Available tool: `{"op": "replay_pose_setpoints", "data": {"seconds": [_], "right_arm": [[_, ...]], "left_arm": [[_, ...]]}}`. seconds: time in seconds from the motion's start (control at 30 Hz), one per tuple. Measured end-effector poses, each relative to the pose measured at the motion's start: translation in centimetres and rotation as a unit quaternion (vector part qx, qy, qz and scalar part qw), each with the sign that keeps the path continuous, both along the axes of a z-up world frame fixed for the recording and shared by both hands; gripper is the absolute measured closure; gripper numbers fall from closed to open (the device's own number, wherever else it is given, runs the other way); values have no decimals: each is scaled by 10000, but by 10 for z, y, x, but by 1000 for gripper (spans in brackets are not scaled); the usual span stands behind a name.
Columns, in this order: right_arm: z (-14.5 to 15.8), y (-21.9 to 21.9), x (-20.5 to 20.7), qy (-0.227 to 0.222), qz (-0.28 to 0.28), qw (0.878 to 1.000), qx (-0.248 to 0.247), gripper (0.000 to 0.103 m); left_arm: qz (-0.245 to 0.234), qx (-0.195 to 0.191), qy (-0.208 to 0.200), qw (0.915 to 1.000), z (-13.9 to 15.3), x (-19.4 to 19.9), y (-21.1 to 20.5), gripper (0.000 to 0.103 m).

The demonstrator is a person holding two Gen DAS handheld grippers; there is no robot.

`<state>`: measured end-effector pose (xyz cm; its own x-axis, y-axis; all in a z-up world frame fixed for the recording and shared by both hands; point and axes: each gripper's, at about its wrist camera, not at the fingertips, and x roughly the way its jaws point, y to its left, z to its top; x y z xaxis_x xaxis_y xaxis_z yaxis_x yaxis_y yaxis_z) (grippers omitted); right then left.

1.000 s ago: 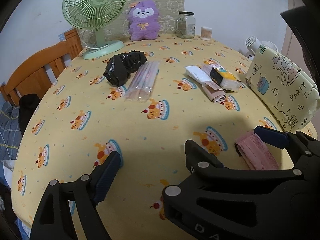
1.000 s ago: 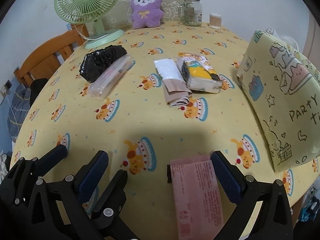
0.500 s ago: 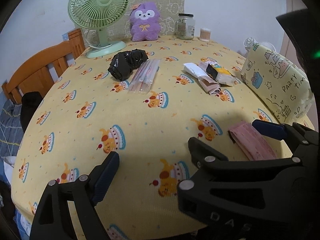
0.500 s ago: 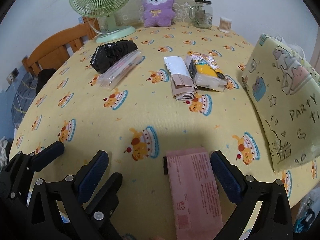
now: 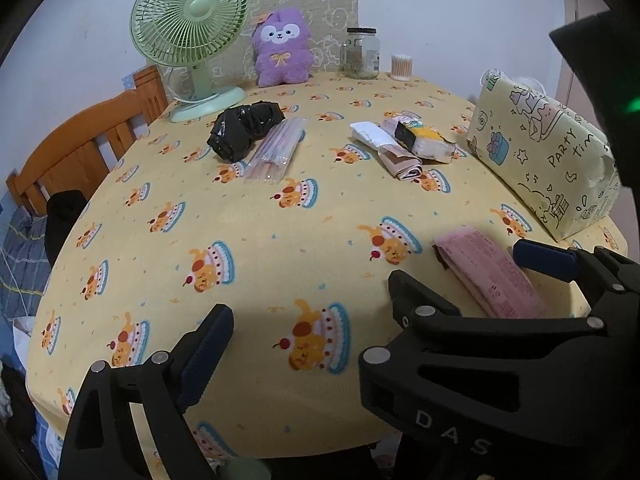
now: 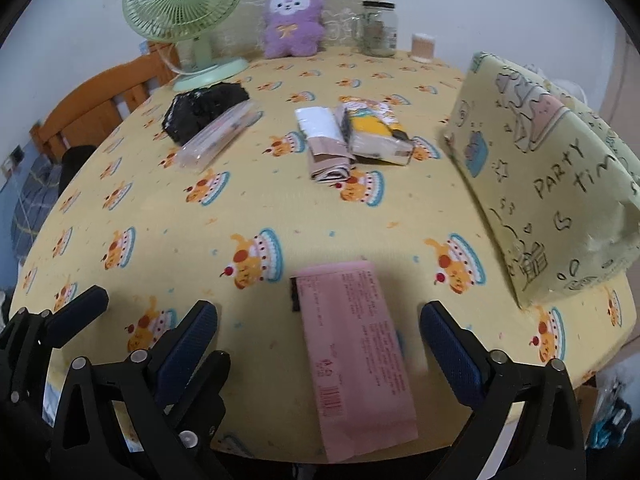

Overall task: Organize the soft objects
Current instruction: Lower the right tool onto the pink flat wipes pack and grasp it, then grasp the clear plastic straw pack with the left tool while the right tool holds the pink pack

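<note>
A flat pink packet lies at the table's near edge, between the wide-open jaws of my right gripper and not touched by them; it also shows in the left wrist view. My left gripper is open and empty over the near edge, left of the right one. Farther back lie a black bundle, a clear packet of pink sticks, a white pack, a beige folded pack and a yellow tissue pack.
A yellow "party time" bag stands at the right edge. A green fan, a purple plush, a glass jar and a cotton-swab tub line the back. A wooden chair stands to the left.
Both grippers have drawn back toward the near edge and risen, so more of the table shows. The pink packet still lies between the right gripper's open jaws.
</note>
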<state>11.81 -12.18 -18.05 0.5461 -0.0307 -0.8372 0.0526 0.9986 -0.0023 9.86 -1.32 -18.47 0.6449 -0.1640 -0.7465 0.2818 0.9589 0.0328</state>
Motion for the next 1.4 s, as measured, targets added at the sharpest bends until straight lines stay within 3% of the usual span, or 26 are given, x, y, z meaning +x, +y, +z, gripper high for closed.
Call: {"op": "replay_pose_setpoints", "data": {"seconds": [0.1, 0.17, 0.2, 0.53, 0.83, 1.1, 1.4], "right_arm": [[3, 0, -4, -42, -37, 10000, -16, 22], [6, 0, -8, -113, -31, 9999, -34, 54], [7, -1, -8, -137, -42, 9999, -66, 60], [8, -6, 8, -185, -9, 9997, 188, 61], [27, 2, 43, -263, 244, 9993, 83, 61], [46, 11, 86, -474, 297, 9984, 86, 61], [39, 4, 135, -452, 66, 9988, 202, 61]], "left_arm": [[-42, -83, 68, 9999, -1, 1, -5, 8], [-43, -161, 191, 9997, -2, 4, -7, 7], [-36, -150, 159, 9998, -1, 5, -8, 7], [32, -7, 144, 9999, 5, 23, -12, 10], [10, -75, 16, 10000, 26, 52, -6, 12], [-74, -207, -92, 9997, 45, 97, -1, 15], [-256, -137, -63, 9996, 40, 144, -8, 22]]}}
